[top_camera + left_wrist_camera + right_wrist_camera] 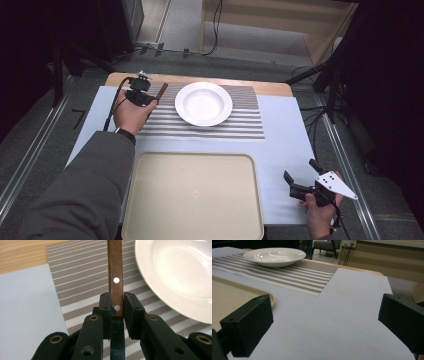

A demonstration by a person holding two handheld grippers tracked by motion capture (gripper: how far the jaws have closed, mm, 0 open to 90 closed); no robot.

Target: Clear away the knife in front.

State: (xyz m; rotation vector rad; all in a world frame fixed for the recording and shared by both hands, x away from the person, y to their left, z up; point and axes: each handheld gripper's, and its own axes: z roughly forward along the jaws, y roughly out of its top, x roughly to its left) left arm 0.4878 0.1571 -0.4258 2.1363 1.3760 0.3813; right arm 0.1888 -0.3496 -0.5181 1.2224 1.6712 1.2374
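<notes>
Left gripper view: my left claw (117, 311) clamps the wooden knife handle (115, 277) beside the plate (175, 277); right claw (324, 327) gapes.

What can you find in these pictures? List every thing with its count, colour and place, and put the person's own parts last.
Knife: one, brown wooden handle with pale rivets, held left of the plate over the placemat.
Plate: one, white, on the placemat at the far middle of the table.
Placemat: one, striped grey and white, under the plate.
Tray: one, cream, at the near middle.
Table cover: one, pale blue-grey, over a wooden table.
Left gripper: one, black, jaws shut on the knife's handle.
Right gripper: one, black with a grey plate on top, jaws open, low at the near right of the table.
Hands: two, the left with a grey sleeve.
</notes>
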